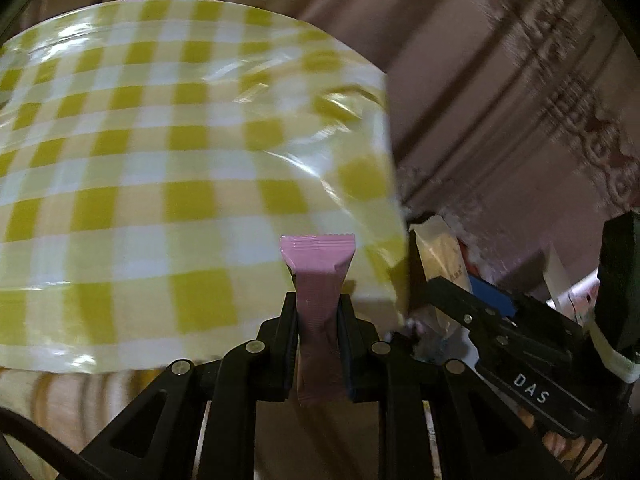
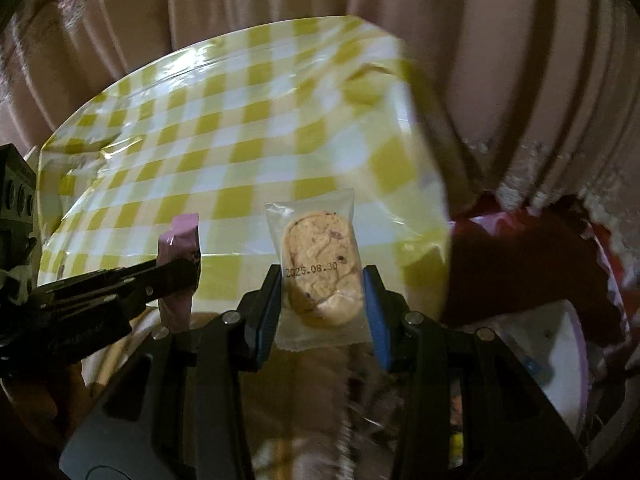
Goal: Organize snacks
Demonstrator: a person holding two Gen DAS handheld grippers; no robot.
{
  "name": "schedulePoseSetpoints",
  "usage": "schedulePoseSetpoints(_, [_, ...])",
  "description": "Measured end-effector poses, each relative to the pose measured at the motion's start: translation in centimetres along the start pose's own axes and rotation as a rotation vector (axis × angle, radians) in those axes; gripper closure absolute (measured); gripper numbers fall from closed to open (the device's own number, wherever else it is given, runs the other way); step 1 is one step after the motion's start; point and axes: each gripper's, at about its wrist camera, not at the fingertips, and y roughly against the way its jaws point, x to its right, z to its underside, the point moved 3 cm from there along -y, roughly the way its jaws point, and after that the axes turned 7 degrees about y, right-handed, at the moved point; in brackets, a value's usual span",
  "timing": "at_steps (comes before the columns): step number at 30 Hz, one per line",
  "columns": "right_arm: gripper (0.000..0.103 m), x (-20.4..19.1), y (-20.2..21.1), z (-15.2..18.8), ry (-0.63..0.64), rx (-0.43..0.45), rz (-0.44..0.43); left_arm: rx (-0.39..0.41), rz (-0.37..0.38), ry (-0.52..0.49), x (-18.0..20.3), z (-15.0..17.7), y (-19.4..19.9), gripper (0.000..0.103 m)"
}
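We take the yellow-and-white checked tablecloth [image 1: 160, 184] as our landmark; it fills most of both wrist views and is blurred.

Our left gripper [image 1: 318, 312] is clenched on a slim pink snack sachet [image 1: 318, 268]. The sachet stands upright between the two black fingers, its crimped top edge rising over the near edge of the cloth.

Our right gripper [image 2: 324, 300] grasps a cookie in a clear wrapper [image 2: 318, 264] with a printed date, pinched at its sides between the blue-padded fingers, also over the near edge of the cloth.

In the right wrist view, the left gripper with its pink sachet shows to the left of the cookie. Off the cloth's right side sits a red packet [image 2: 532, 256], with a white bowl [image 2: 560, 344] just below it.
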Motion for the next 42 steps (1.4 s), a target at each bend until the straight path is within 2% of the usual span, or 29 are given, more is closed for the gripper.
schedulePoseSetpoints(11, [0.059,6.8,3.3,4.1,-0.098,-0.041,0.164,-0.150,0.137,-0.097,7.4,3.5,-3.6,0.084])
schedulePoseSetpoints(16, [0.059,9.0,4.3,5.6,-0.118,-0.063,0.233,-0.207,0.173,-0.108,9.2,4.6,-4.8,0.084])
schedulePoseSetpoints(25, [0.059,11.6,5.4,7.7,-0.164,-0.100,0.305,-0.289,0.217,-0.114,11.1,6.3,-6.7,0.084])
schedulePoseSetpoints(28, [0.059,12.1,5.6,8.1,-0.172,-0.109,0.329,-0.311,0.213,-0.107,11.0,6.6,-7.3,0.079])
schedulePoseSetpoints(30, [0.059,12.4,5.8,8.3,-0.180,-0.115,0.352,-0.320,0.207,-0.085,10.7,6.6,-7.5,0.067])
schedulePoseSetpoints(31, [0.058,12.6,5.9,8.4,-0.184,-0.119,0.366,-0.321,0.206,-0.073,10.5,6.5,-7.4,0.055])
schedulePoseSetpoints(32, [0.053,12.6,6.0,8.5,-0.191,-0.122,0.375,-0.320,0.204,-0.066,10.2,6.7,-7.1,0.049])
schedulePoseSetpoints(34, [0.046,12.9,6.1,8.6,-0.200,-0.126,0.389,-0.316,0.200,-0.061,9.8,7.0,-6.6,0.048])
schedulePoseSetpoints(37, [0.044,13.1,6.3,8.8,-0.204,-0.133,0.413,-0.306,0.189,-0.057,9.1,7.6,-6.0,0.047])
schedulePoseSetpoints(42, [0.042,12.9,6.7,9.6,-0.204,-0.154,0.425,-0.300,0.179,-0.073,9.1,8.1,-5.8,0.039])
